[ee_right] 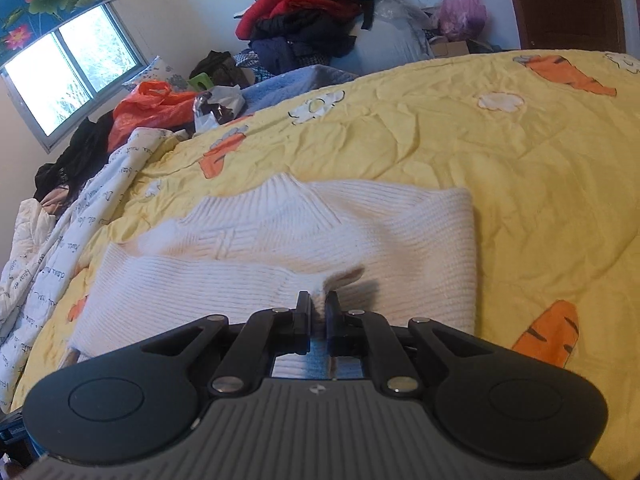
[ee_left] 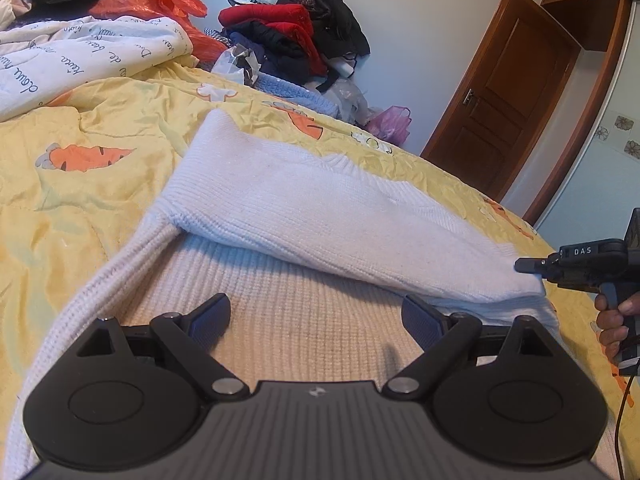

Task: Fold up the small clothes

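A white knitted sweater [ee_left: 304, 216] lies on the yellow carrot-print bedspread [ee_left: 100, 128]. One sleeve is drawn across its body. My left gripper [ee_left: 316, 316] is open and empty, low over the sweater's ribbed body. My right gripper [ee_right: 318, 304] is shut on the cuff end of the sleeve [ee_right: 224, 284] and holds it over the sweater's body [ee_right: 400, 232]. In the left wrist view the right gripper [ee_left: 528, 266] shows at the right edge, pinching the sleeve's end.
A white lettered quilt [ee_left: 80, 56], an orange plastic bag [ee_left: 160, 0] and a pile of red and dark clothes [ee_left: 296, 28] lie at the far side of the bed. A brown door [ee_left: 504, 92] stands to the right. A window [ee_right: 72, 72] is on the left wall.
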A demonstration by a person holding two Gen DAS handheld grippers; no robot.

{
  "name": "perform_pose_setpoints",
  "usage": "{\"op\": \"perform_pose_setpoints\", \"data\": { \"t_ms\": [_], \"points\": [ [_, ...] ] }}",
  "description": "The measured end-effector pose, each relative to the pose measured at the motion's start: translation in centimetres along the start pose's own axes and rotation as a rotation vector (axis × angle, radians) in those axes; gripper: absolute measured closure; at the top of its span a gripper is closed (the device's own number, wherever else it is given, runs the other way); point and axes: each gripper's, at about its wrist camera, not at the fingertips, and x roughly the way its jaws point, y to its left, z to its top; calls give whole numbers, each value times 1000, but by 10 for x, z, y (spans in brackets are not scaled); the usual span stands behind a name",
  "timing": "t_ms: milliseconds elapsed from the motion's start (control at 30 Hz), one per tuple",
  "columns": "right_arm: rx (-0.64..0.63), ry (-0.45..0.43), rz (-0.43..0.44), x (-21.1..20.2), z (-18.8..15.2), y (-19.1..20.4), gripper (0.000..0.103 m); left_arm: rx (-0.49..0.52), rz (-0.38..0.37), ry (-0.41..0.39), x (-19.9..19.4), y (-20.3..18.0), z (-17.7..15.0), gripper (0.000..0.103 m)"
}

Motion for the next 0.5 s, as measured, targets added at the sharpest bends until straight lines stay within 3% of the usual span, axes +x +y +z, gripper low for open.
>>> {"op": "perform_pose_setpoints", "data": {
  "t_ms": [300,333,500],
  "points": [
    [13,-21,-37,13,-17,-9,95,32,15,10,3,-6,0,7],
    [11,-30,-47,14,-19,-9,87,36,18,12,3,-7,0,7],
    [40,-90,-61,-2,-28,-4,71,72,61,23,3,-16,1,7]
  ]
}}
